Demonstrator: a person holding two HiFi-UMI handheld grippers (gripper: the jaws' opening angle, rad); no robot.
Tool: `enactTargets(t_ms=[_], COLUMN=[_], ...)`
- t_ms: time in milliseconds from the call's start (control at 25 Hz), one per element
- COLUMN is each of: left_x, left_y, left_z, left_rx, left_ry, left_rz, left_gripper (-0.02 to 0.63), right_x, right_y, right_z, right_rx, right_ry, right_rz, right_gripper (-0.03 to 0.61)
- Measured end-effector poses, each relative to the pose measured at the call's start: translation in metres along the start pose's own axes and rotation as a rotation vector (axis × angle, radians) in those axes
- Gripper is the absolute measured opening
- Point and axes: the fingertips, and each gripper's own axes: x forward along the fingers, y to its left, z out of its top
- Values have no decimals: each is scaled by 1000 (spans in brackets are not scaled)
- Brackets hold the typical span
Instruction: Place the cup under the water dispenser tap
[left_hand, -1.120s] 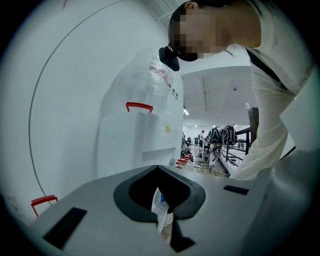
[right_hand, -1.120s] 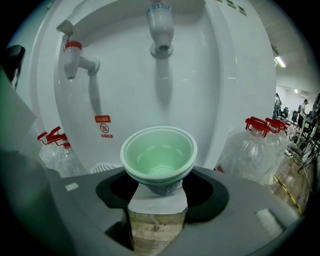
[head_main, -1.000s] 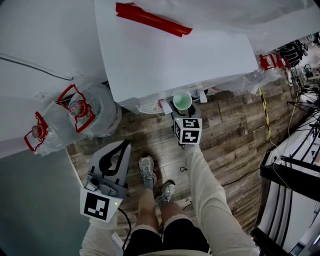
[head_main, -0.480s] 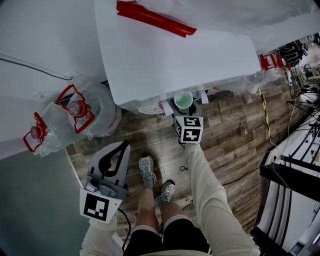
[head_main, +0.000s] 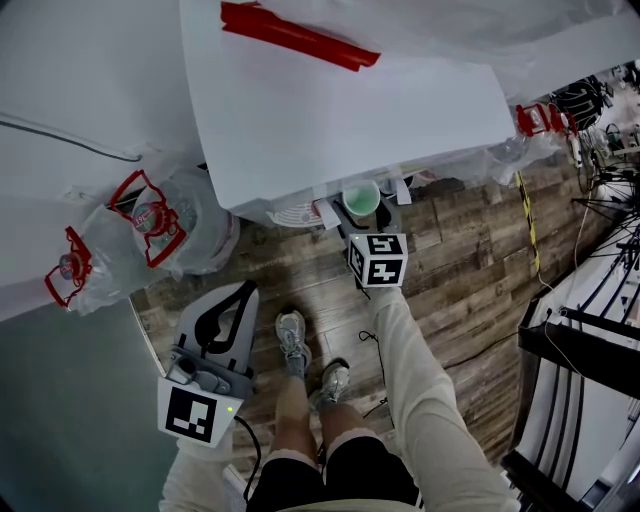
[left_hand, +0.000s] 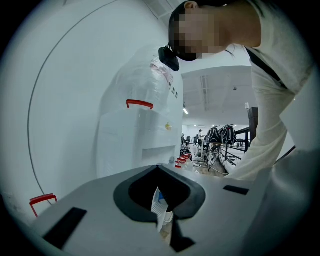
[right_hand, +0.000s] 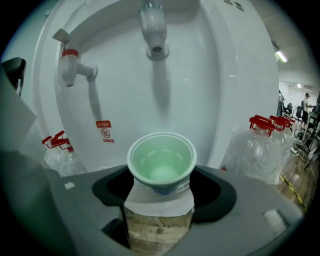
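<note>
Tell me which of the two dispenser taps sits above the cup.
The plain white tap in the middle, in line above the green cup; the tap with the red top is off to its left.

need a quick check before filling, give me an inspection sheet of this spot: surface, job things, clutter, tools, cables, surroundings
surface: wood plank floor; white drip tray at the dispenser's foot
job's things: green cup, looks empty, roughly in line below the middle tap of the white water dispenser; red-topped tap beside it
clutter: big water bottles in plastic bags beside the dispenser
tools: right tool shut on the cup; left tool shut, holds nothing, away from the dispenser
cables: thin black cable on the floor by the feet
surroundings: dark metal frames at the right
</note>
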Motion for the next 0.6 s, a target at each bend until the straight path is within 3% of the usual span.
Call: enactTargets(t_ms=[600], left_x=[11], left_y=[-29], left_z=[21], left_rx=[24], left_ry=[-26], left_rz=[-40], left_gripper=[6], right_x=[-54], right_y=[11], right_z=[40], right_rx=[-24], right_ry=[-120], right_rz=[68], right_gripper=[357])
